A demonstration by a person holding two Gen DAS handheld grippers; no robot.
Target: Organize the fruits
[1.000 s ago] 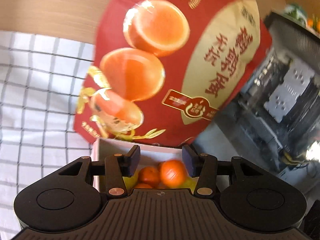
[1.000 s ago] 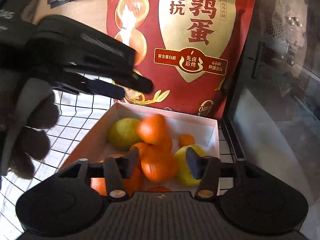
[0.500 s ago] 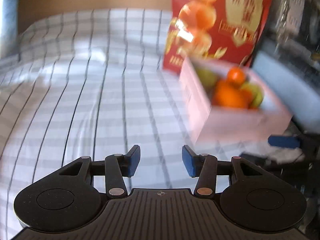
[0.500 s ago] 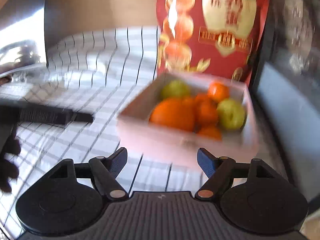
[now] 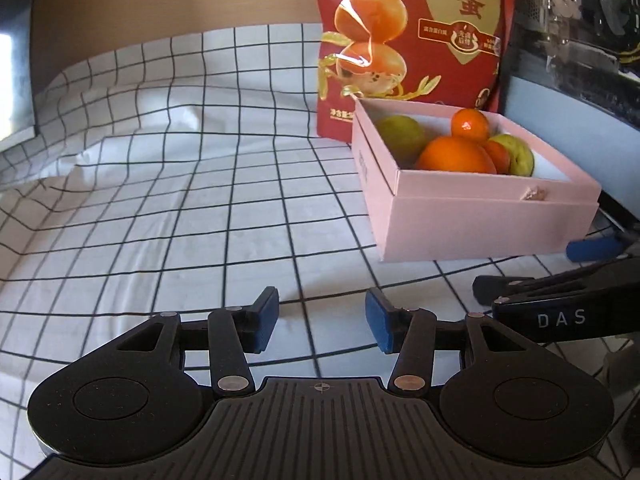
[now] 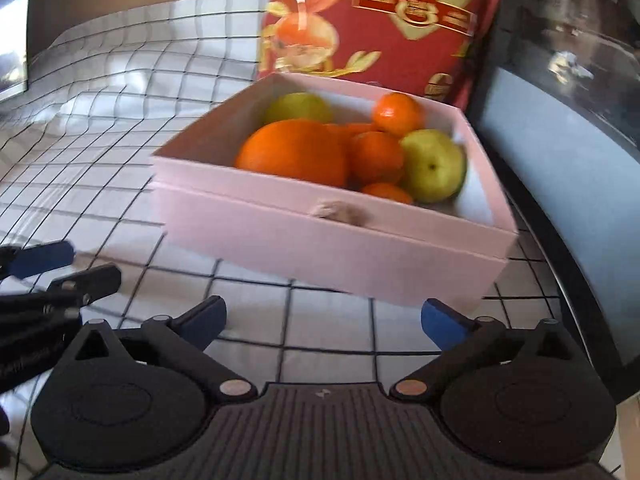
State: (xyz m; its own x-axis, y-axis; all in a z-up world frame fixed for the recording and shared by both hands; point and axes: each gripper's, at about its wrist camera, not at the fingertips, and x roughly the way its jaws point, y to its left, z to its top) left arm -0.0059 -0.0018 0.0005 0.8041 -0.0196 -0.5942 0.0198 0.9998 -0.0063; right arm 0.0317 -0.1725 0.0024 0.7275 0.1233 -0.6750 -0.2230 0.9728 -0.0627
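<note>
A pink box [image 5: 472, 216] [image 6: 320, 248] sits on the checked cloth and holds a large orange [image 6: 294, 152], several small oranges [image 6: 398, 114] and two green pears [image 6: 434, 166]. The same fruit shows in the left wrist view, with the large orange [image 5: 454, 156] in front. My left gripper [image 5: 322, 318] is open and empty, low over the cloth, to the left of and nearer than the box. My right gripper [image 6: 324, 320] is wide open and empty, just in front of the box's near wall. The right gripper's fingers [image 5: 592, 248] show at the left wrist view's right edge.
A tall red food bag [image 5: 412, 40] [image 6: 372, 20] stands right behind the box. A dark appliance with a glass front [image 5: 580, 52] [image 6: 560, 128] lines the right side. The white black-checked cloth [image 5: 180, 200] spreads out to the left, wrinkled near its far edge.
Both grippers have pulled back and down from above the box to low over the cloth. The right gripper has opened wider. An orange that was between the right fingers now lies in the box.
</note>
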